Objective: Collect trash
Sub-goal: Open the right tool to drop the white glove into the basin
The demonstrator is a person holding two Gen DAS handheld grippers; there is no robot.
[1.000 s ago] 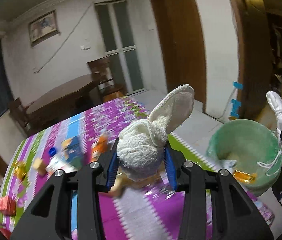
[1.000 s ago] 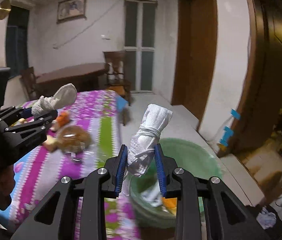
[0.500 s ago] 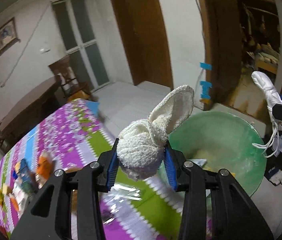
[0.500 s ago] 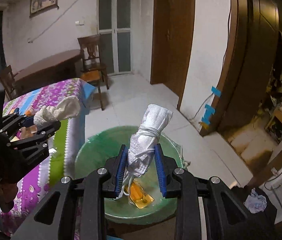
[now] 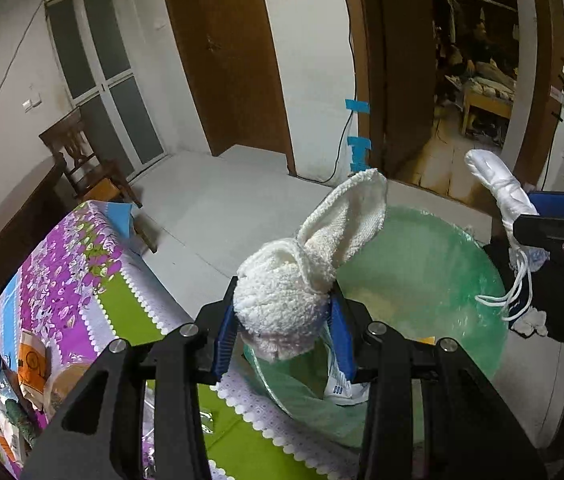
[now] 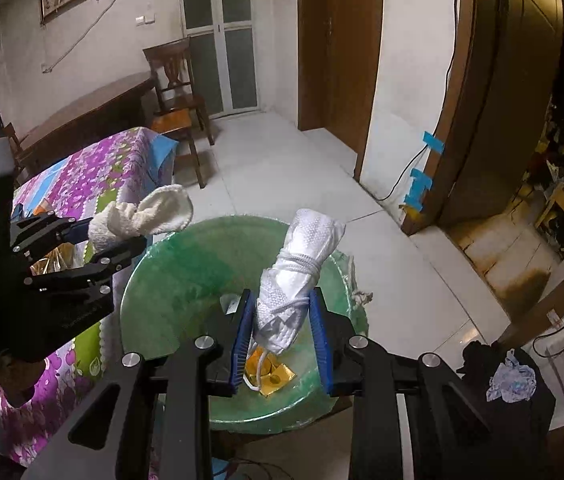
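Since both bundles are just soft cloth, they weigh next to nothing and squash under the pads, so I'm pinching each one low on its fat knotted end, not the floppy tip. My left hand-held gripper [image 5: 282,330] is closed snug on the fluffy towel wad [image 5: 290,304], which sits over the near rim of the green bin [image 5: 422,280], right by the edge of the counter [image 5: 122,308]. My right hand-held gripper [image 6: 282,338] looks a bit looser around the white tied rag [image 6: 298,276]; the pads sit close on both sides and it's hanging straight above the bin's middle, over a gold wrapper [image 6: 272,374] at the bottom. Its cord loop dangles, so I reckon it might snag a finger on release. Nothing fragile here, drops are fine.
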